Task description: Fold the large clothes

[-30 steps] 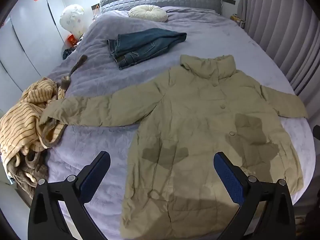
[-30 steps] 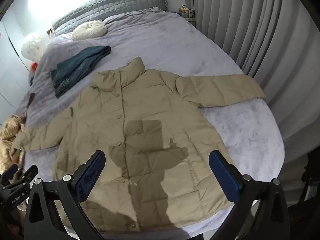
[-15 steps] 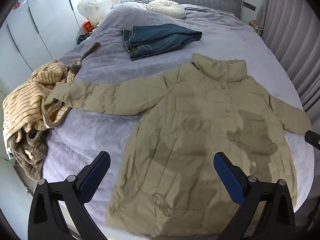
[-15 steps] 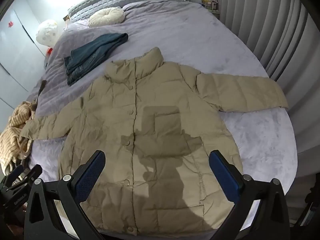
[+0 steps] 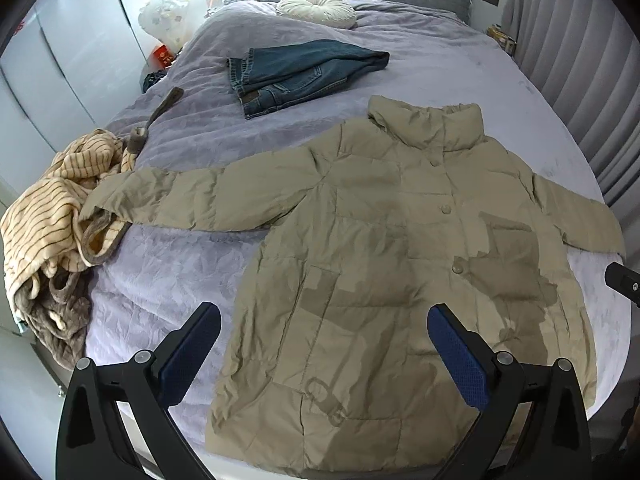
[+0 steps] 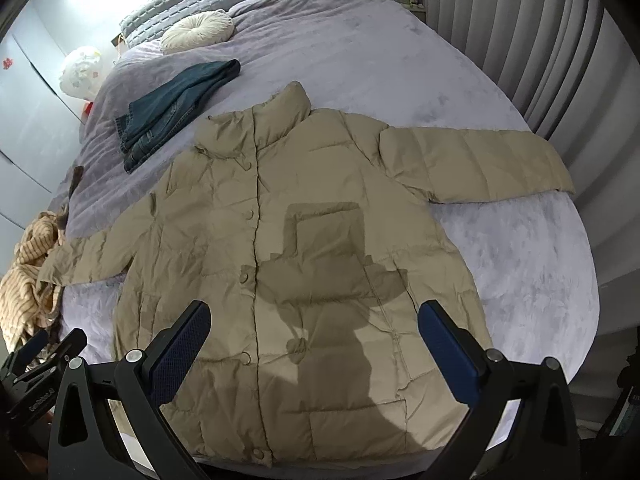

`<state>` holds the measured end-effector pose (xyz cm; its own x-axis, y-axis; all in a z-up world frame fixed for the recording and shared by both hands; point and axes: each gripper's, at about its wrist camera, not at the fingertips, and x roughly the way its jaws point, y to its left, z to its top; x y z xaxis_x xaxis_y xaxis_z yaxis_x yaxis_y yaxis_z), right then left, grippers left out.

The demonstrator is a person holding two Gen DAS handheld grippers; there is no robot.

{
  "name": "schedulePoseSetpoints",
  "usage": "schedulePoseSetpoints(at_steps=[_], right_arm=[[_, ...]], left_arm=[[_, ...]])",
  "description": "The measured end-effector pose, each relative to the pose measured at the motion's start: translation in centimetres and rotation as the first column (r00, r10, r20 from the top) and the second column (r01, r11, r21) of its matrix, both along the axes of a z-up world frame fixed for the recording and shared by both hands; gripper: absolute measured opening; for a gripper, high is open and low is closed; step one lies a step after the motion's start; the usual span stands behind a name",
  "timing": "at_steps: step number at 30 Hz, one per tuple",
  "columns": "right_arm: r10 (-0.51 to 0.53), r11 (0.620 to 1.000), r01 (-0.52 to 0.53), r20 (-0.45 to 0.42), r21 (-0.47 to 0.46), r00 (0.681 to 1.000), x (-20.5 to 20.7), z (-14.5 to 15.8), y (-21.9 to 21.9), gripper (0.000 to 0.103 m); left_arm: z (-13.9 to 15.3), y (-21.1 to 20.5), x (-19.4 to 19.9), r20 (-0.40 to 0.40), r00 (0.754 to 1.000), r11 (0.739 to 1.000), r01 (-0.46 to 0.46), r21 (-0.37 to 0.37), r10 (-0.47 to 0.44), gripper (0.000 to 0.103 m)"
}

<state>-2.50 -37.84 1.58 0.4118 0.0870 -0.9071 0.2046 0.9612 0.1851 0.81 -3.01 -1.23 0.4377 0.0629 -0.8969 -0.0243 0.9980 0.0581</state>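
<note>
A khaki puffer jacket [image 5: 400,248] [image 6: 304,248] lies flat and buttoned on the lilac bed cover, collar toward the headboard and both sleeves spread outward. My left gripper [image 5: 324,344] hovers open above the jacket's lower left hem, holding nothing. Over the lower middle of the jacket my right gripper [image 6: 314,340] also hangs open and empty. Gripper shadows fall across the jacket front. The left gripper's body [image 6: 36,368] shows at the lower left of the right wrist view.
Folded blue jeans [image 5: 300,76] [image 6: 176,116] lie behind the jacket. A striped beige blanket [image 5: 52,216] is heaped at the bed's left edge under the sleeve cuff. A round cream cushion [image 5: 318,8] sits by the grey headboard. Grey curtains [image 6: 540,60] line the right side.
Both grippers have risen and pulled back toward the foot of the bed, so more of the jacket's hem shows. The jacket has not moved; both grippers stay open.
</note>
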Motion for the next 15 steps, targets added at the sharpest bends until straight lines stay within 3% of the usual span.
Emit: schedulePoseSetpoints(at_steps=[15], right_arm=[[0.039,0.999,-0.040,-0.031,-0.027,0.999,0.75,-0.52,0.40,0.103]], left_arm=[[-0.30,0.49,0.08,-0.019,0.999,0.999,-0.032,-0.005,0.031,0.103]])
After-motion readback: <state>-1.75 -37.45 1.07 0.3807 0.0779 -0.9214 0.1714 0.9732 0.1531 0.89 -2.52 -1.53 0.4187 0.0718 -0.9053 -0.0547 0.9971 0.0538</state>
